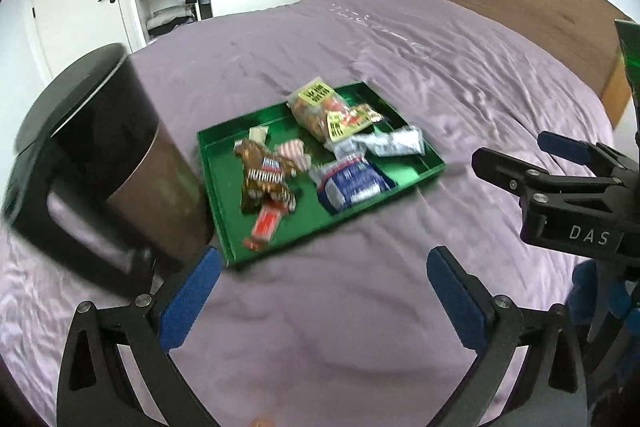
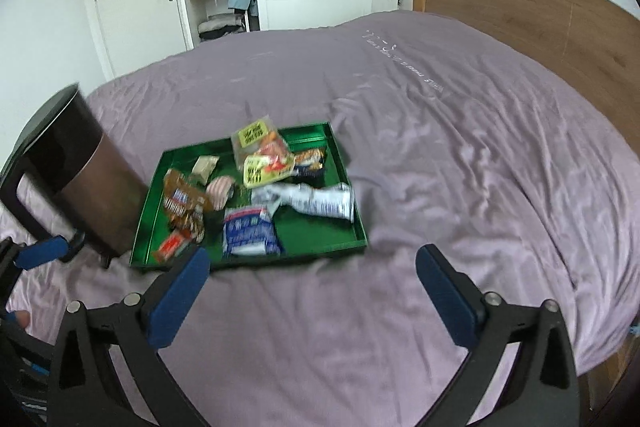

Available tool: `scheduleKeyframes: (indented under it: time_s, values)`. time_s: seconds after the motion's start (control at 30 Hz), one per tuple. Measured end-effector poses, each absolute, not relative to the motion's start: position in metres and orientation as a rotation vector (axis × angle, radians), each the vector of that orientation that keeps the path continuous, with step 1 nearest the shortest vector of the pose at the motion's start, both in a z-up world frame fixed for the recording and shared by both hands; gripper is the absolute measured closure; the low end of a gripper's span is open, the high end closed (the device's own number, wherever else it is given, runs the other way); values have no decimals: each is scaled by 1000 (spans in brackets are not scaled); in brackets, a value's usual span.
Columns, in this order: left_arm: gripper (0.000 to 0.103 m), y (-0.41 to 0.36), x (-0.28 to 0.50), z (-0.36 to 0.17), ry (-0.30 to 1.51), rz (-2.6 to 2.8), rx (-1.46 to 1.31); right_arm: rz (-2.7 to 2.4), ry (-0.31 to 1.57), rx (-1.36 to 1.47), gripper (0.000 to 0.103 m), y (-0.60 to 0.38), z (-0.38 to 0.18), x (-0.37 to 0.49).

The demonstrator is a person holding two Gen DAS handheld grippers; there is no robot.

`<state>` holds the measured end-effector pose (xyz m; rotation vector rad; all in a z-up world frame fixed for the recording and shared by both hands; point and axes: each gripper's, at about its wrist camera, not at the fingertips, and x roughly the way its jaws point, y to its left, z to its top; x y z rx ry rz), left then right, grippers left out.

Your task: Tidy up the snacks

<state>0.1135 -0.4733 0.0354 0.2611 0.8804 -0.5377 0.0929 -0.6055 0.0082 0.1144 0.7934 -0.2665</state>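
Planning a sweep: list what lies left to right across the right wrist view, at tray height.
Dark bin → brown candy wrapper → blue-white packet → silver-white wrapper → bare purple bedspread.

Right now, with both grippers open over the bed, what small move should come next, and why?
Probably ease the right gripper forward toward the blue-and-white packet at the green tray's near edge. Both grippers hold nothing, the left gripper is open too, and the snacks lie jumbled in the tray beside the dark bin. That packet looks closest to the right gripper.
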Motion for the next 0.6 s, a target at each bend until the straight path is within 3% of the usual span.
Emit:
scheduleKeyframes:
  time_s: [0.6]
  values:
    - [2, -342, 48, 70, 826, -470, 167, -220, 764, 109, 0, -498, 7, 6]
